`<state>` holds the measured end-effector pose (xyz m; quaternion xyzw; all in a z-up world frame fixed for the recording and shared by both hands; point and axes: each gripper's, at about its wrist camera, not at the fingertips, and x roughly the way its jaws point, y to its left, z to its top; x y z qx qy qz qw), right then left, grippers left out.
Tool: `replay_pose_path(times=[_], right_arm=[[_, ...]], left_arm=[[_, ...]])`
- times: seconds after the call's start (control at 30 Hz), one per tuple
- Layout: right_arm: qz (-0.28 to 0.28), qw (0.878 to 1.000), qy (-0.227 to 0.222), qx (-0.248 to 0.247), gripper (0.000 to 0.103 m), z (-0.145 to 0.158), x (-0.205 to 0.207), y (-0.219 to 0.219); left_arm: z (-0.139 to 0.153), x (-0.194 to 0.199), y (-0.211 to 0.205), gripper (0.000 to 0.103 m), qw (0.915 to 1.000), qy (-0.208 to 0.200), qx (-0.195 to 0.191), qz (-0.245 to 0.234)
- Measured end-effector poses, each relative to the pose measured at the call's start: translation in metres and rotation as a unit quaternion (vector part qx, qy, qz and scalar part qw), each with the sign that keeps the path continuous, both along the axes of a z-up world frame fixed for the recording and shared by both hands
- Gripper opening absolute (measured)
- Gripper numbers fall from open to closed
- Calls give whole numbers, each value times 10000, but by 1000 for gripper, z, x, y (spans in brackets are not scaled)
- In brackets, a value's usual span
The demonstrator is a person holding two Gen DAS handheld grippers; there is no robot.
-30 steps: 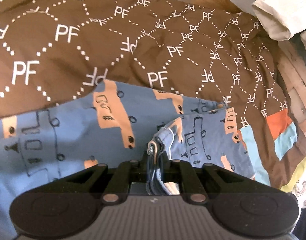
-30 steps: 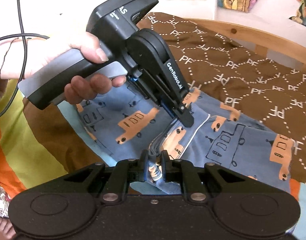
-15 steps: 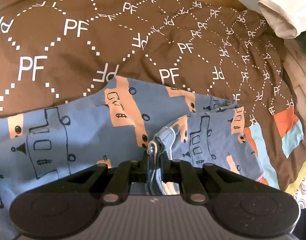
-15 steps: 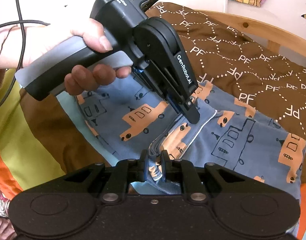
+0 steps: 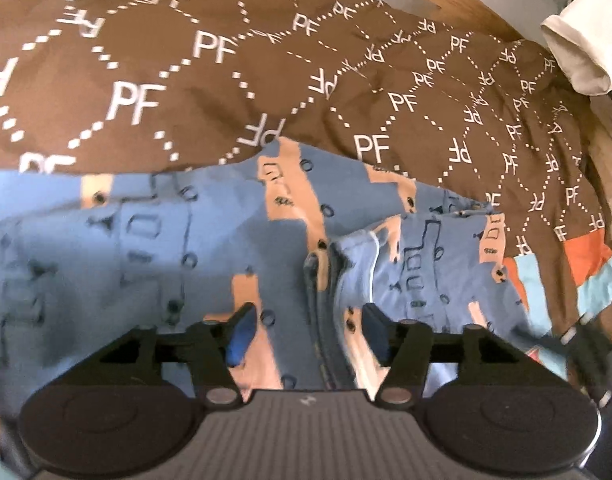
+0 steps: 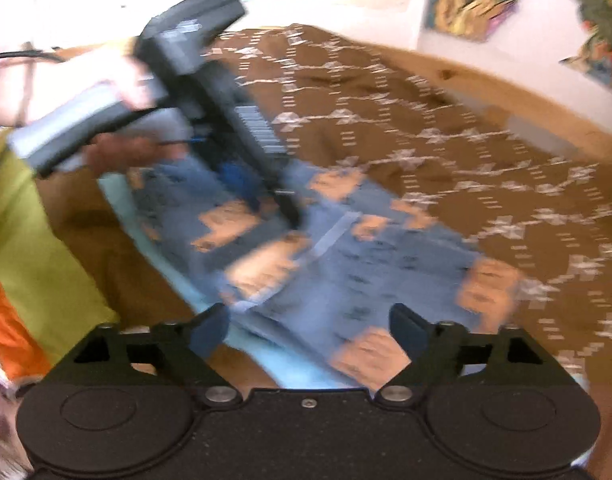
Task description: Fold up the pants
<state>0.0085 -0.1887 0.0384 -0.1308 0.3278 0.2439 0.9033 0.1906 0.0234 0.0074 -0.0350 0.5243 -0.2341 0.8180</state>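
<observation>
Brown bedspread printed with white "PF" letters carries the blue truck-print pants. The left gripper, clamped on the waistband half a second ago, now has fingers apart. Right view, blurred: the right gripper likewise released, fingers spread over the pants.

A brown quilt printed with white dotted hexagons and "PF" letters covers the bed, with a patchwork of orange and pale blue blocks at its right edge. A light wooden bed rail curves along the far side. Behind it, a bright white wall carries colourful posters.
</observation>
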Motion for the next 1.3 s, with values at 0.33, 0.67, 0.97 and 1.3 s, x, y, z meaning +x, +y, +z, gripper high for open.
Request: replay_pose_path(times=[0.33, 0.67, 0.97, 1.3], right_arm=[[-559, 9934, 58, -1001, 101, -26, 21, -37], [-79, 9943, -325, -1015, 102, -4, 40, -37], [553, 9949, -214, -818, 102, 4, 97, -25], [1124, 9918, -237, -557, 102, -10, 99, 14]], left_arm=[[-11, -33, -21, 82, 9949, -526, 861, 54], [4, -62, 9, 103, 9931, -658, 269, 934], [9, -98, 80, 103, 9596, -1031, -264, 2606], [26, -89, 115, 101, 9329, -1722, 130, 3161]])
